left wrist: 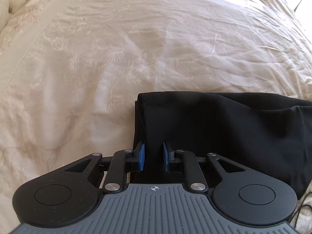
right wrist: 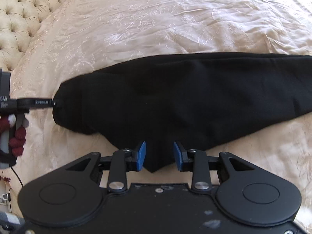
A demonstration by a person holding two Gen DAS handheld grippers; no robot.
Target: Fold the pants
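Black pants on the bed, both grippers over them

The pants [right wrist: 185, 97] lie folded near the bed's [left wrist: 97, 58] front edge; left gripper [left wrist: 154, 159] and right gripper [right wrist: 159, 156] hover with fingers parted, released, black cloth between them.

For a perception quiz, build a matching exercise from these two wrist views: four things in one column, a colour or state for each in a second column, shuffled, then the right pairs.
Things:
1. folded black fabric pants
2. embroidered satin bedspread
3. tufted upholstered headboard
4. rubber pads on the gripper fingers

Descriptions:
A. blue
B. buttoned in a diamond pattern
C. lying flat across the bed
D. cream, wrinkled, with floral stitching

Pairs: 1-C, 2-D, 3-B, 4-A
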